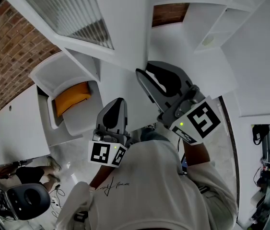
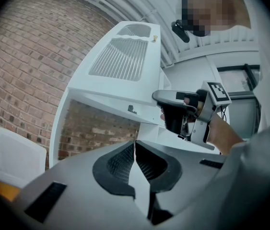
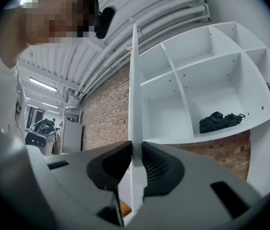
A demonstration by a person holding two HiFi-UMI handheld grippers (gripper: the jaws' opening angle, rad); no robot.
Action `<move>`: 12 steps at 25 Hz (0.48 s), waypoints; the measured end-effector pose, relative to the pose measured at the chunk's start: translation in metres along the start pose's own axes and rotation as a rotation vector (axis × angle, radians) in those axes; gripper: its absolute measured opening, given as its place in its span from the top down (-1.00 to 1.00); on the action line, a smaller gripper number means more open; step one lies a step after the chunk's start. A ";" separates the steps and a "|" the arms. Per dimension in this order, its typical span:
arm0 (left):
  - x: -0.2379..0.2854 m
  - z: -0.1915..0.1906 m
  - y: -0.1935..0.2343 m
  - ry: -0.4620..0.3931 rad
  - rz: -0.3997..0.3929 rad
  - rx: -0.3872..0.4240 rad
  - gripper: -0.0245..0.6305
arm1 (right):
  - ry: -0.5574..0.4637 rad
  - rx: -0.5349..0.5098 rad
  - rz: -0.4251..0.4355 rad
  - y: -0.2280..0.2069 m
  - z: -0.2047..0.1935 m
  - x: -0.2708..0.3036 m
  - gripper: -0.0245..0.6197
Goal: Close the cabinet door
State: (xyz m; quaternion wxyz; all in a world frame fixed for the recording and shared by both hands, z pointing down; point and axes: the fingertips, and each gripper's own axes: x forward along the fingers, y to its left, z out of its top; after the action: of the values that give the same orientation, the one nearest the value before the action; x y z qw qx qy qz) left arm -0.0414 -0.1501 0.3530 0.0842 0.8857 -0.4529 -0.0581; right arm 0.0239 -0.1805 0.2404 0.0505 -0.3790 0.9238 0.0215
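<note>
The white cabinet door (image 1: 123, 28), with a ribbed glass panel (image 1: 63, 8), stands swung out from the open cabinet (image 3: 187, 99). My right gripper (image 1: 143, 72) is shut on the door's free edge; in the right gripper view the thin door edge (image 3: 135, 90) runs straight down between the jaws of that right gripper (image 3: 135, 152). The left gripper view shows the door (image 2: 120, 56) side-on, with the right gripper (image 2: 162, 98) clamped on its rim. My left gripper (image 1: 119, 102) hangs lower, just left of the door, its tips (image 2: 135, 150) pressed together with nothing seen in them.
A black bundle of cloth (image 3: 218, 121) lies on a cabinet shelf. A white seat with an orange cushion (image 1: 72, 97) stands below left, against the brick wall (image 1: 10, 37). A black office chair (image 1: 27, 200) is at bottom left.
</note>
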 end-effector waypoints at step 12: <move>0.021 -0.004 -0.001 0.009 0.003 0.001 0.86 | -0.004 0.004 0.021 -0.020 0.000 0.005 0.70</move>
State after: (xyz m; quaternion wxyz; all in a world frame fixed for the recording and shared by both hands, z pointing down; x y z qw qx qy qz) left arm -0.0276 -0.1663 0.3565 0.0861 0.8853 -0.4537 -0.0537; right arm 0.0342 -0.1981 0.2400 0.0531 -0.3690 0.9277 0.0209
